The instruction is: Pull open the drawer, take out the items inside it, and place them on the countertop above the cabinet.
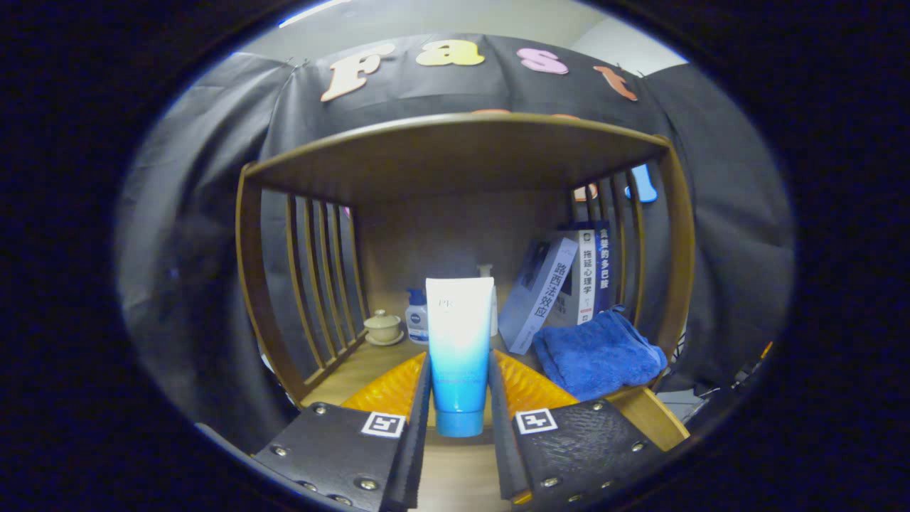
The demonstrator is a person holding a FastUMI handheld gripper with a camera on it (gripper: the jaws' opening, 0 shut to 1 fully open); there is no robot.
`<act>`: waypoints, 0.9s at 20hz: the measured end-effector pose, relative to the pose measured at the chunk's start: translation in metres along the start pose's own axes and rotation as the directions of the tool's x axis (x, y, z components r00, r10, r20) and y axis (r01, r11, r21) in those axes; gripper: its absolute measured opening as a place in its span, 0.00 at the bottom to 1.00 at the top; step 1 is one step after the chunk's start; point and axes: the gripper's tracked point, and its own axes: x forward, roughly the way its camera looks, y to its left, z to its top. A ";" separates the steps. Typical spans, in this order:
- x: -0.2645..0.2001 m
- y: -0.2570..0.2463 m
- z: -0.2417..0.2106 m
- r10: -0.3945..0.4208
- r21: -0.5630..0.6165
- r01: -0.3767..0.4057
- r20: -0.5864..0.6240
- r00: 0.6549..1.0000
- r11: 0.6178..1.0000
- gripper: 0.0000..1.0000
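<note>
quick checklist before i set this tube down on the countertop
1. Grip: both fingers of the tongs press on the tube, one on each side. Ok.
2. Tube attitude: upright, cap end down. Ok.
3. Landing spot: bare wood of the countertop shows just ahead of the fingers. Ok.
4. Right side clearance: the blue towel lies close beside the right finger, with leaning books behind it. Watch it; ok for now.
5. Back clearance: a small bottle and a lidded cup stand beyond the tube. Ok.
6. Tube touching the wood yet: cannot tell.
</note>
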 end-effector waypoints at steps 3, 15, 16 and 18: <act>0.027 0.008 -0.023 -0.020 -0.034 0.019 -0.026 0.999 0.999 0.42; 0.107 0.012 -0.116 -0.074 -0.094 0.055 -0.214 0.974 0.994 0.42; 0.112 0.011 -0.122 -0.079 -0.096 0.058 -0.228 0.970 0.994 0.42; 0.122 0.012 -0.119 -0.082 -0.088 0.065 -0.205 0.975 0.994 0.43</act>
